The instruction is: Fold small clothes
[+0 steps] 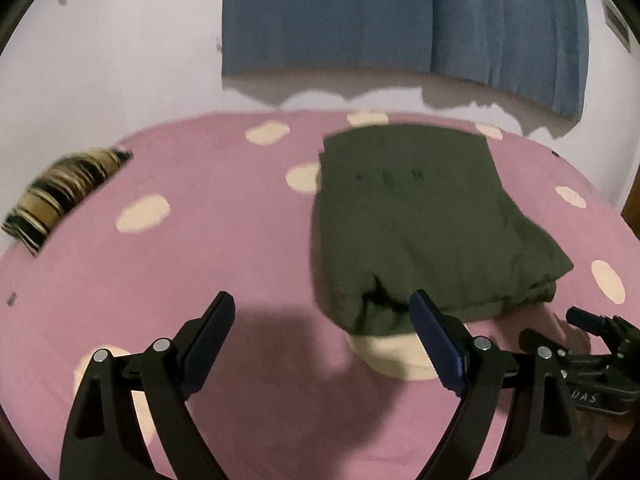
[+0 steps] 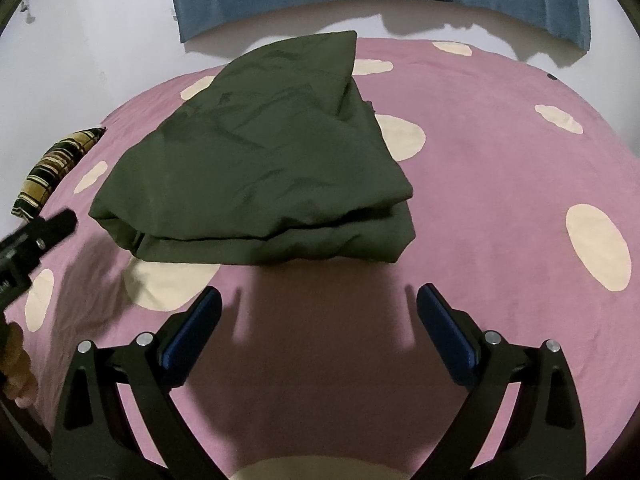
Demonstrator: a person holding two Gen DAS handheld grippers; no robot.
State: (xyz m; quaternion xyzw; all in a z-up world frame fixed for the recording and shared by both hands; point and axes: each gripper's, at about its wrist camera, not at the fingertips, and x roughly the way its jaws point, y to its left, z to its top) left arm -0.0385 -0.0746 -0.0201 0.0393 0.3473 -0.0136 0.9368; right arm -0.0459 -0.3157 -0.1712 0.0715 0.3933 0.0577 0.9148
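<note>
A dark olive-green garment lies folded in layers on the pink bed sheet. In the right wrist view the garment shows its folded edge facing me. My left gripper is open and empty, just short of the garment's near left corner. My right gripper is open and empty, a little short of the garment's near edge. The right gripper also shows at the right edge of the left wrist view. The left gripper shows at the left edge of the right wrist view.
The pink sheet has cream spots. A striped yellow-and-black pillow lies at the bed's far left by the white wall. A blue curtain hangs behind the bed.
</note>
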